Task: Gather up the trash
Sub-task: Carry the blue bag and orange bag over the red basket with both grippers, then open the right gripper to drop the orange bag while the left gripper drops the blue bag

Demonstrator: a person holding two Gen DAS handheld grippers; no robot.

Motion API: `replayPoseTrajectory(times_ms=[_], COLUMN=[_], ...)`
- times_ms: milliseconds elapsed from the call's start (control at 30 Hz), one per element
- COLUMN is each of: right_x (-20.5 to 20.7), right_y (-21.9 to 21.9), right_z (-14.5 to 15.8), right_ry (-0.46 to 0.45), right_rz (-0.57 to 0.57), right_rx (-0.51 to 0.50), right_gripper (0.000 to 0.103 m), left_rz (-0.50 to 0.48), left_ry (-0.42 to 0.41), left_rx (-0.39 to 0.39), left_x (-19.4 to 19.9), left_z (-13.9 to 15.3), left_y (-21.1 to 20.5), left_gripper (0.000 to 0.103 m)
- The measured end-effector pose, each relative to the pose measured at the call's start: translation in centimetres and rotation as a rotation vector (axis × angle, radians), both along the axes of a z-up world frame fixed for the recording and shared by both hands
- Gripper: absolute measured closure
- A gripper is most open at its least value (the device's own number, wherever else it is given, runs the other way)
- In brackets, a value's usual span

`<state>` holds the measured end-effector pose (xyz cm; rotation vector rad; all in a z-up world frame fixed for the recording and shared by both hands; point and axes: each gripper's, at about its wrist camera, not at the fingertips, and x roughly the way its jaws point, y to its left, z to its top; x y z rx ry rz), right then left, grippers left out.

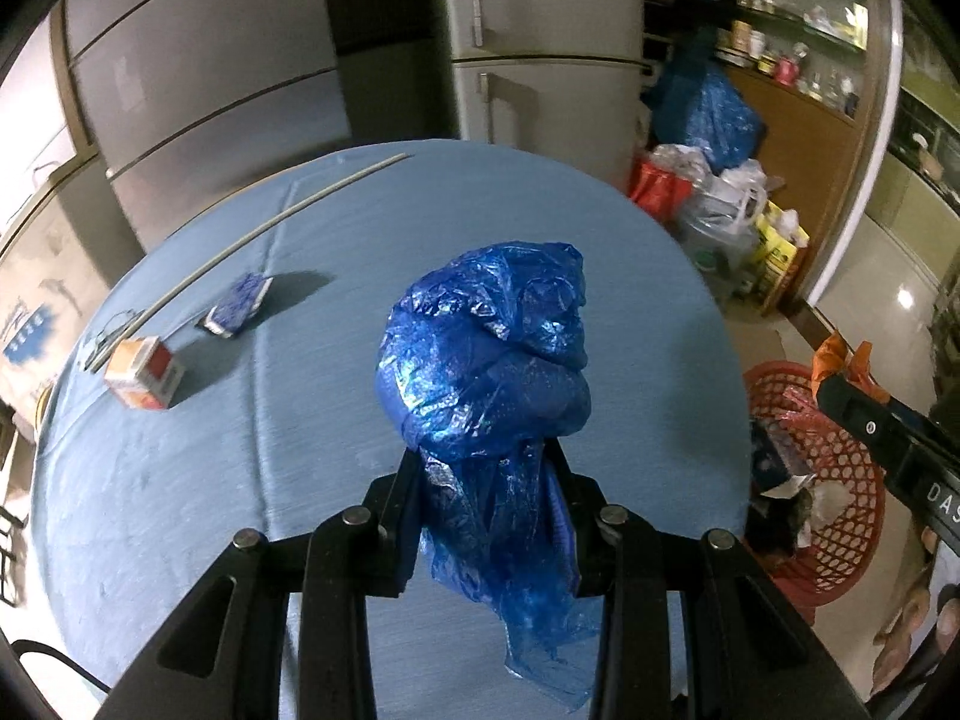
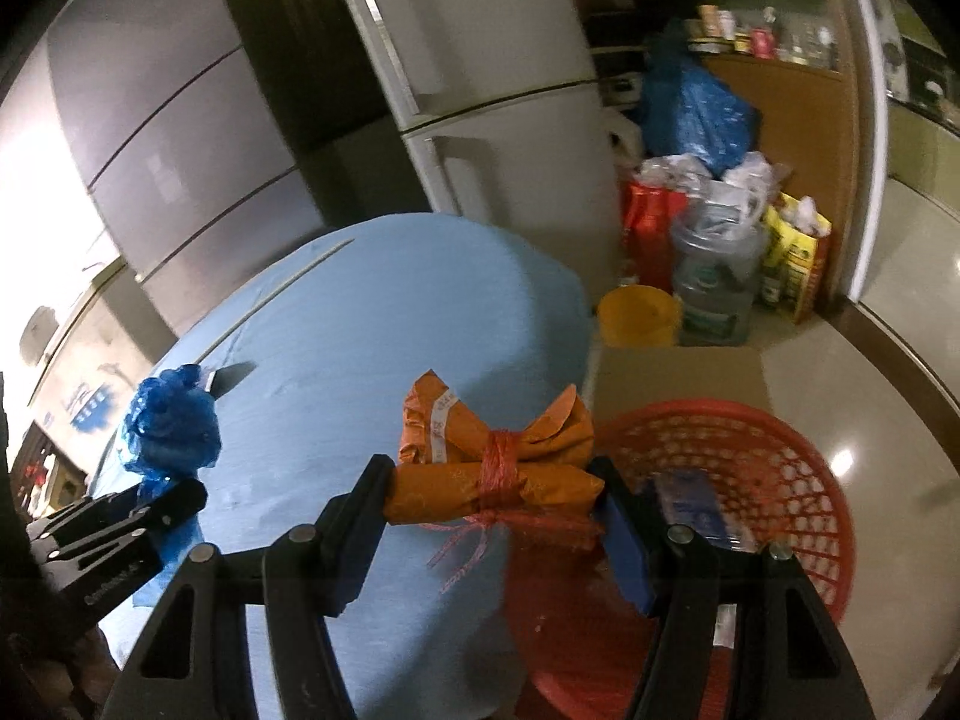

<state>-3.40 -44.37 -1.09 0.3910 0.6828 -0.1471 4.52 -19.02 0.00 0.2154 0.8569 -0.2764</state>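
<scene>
The left gripper is clamped on a crumpled blue bag, its long axis upright over the blue table. The right gripper squeezes an orange packet endwise, crosswise, at the table's edge above the red basket.

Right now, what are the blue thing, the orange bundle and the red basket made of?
Blue bag: thin plastic film, probably; it is shiny, crinkly and see-through. Orange bundle: looks like folded paper or foil wrapper, tied with red string. Red basket: moulded plastic, judging by its glossy lattice.
</scene>
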Motion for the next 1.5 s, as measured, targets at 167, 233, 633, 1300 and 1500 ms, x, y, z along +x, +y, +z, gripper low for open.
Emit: replayPoseTrajectory(times_ms=[167,233,633,1300,1500], right_x=[-1.3,-1.8,-4.0,-4.5,-3.9], right_y=[-2.2,-3.3,-7.2,-10.5,-11.2], right_z=[-0.2,-0.4,-1.1,-3.0,-4.7], right_ry=[0.008,0.014,0.032,0.091,0.134], right_rz=[-0.051,-0.076,-0.165,-0.223,-0.221], right_rx=[-0.002,-0.002,0.008,0.016,0.030], right_gripper=[0.035,0.035,0.035,0.035,0.035], left_rz=[-0.049,-0.069,-0.197,-0.292,-0.299], left_ry=[0.005,0.007,0.016,0.043,0.057], left_rx=[0.012,0.015,0.038,0.045,0.044], left_x=[-0.3,-0.5,-1.7,-2.5,-2.3], left_z=[-0.3,-0.5,-1.1,-2.3,-2.9], left_y=[-2.3,-3.2,-8.9,-12.8,-13.3], left_gripper=[0.066,0.066,0.066,0.066,0.066])
